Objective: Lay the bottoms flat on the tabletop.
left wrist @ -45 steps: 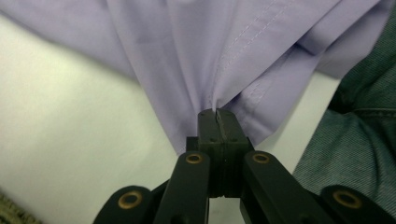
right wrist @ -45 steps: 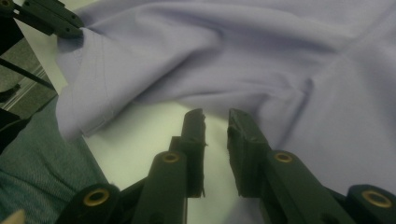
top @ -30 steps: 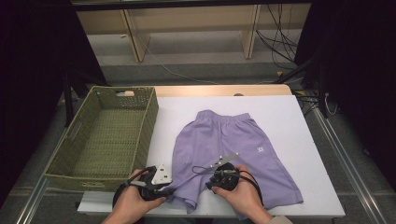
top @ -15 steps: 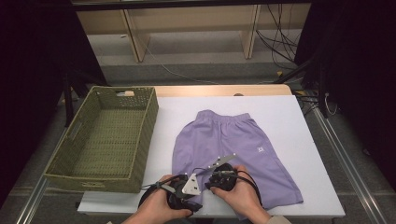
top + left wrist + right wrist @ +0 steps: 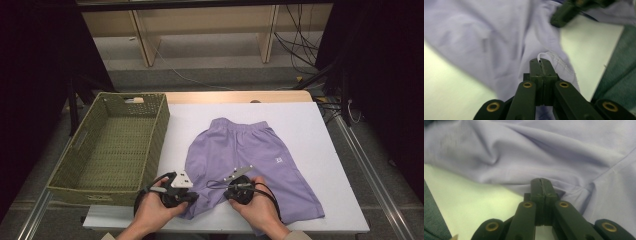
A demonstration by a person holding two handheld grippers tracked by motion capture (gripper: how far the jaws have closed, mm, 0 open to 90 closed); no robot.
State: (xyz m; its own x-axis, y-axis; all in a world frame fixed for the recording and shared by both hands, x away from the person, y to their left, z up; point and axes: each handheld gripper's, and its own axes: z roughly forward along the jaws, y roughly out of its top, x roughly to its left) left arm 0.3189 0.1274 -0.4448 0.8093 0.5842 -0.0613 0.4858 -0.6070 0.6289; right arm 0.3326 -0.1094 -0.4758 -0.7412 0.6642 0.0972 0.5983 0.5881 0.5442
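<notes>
From above I see the lilac shorts [image 5: 250,165] spread flat on the white surface [image 5: 320,130], waistband toward twelve o'clock, legs toward six. My left gripper [image 5: 184,192] sits at the hem of the leg at seven o'clock, my right gripper [image 5: 235,184] on the cloth at the inner edge of the other leg, near six.

The left gripper view adds what the high view cannot: its fingers have just been closing and now pinch a thin white hem edge [image 5: 549,57] of the shorts, with fraying thread beside it. It also catches the other gripper, blurred, at one o'clock.

The right gripper view shows its fingers pressed together after closing, their tips against a fold of the shorts at the edge of the cloth; whether any cloth is caught between them I cannot tell.

The woven basket [image 5: 80,150] stands at nine o'clock, just beside the shorts. Bare surface lies open at three o'clock and twelve; the near edge runs close under both hands.
</notes>
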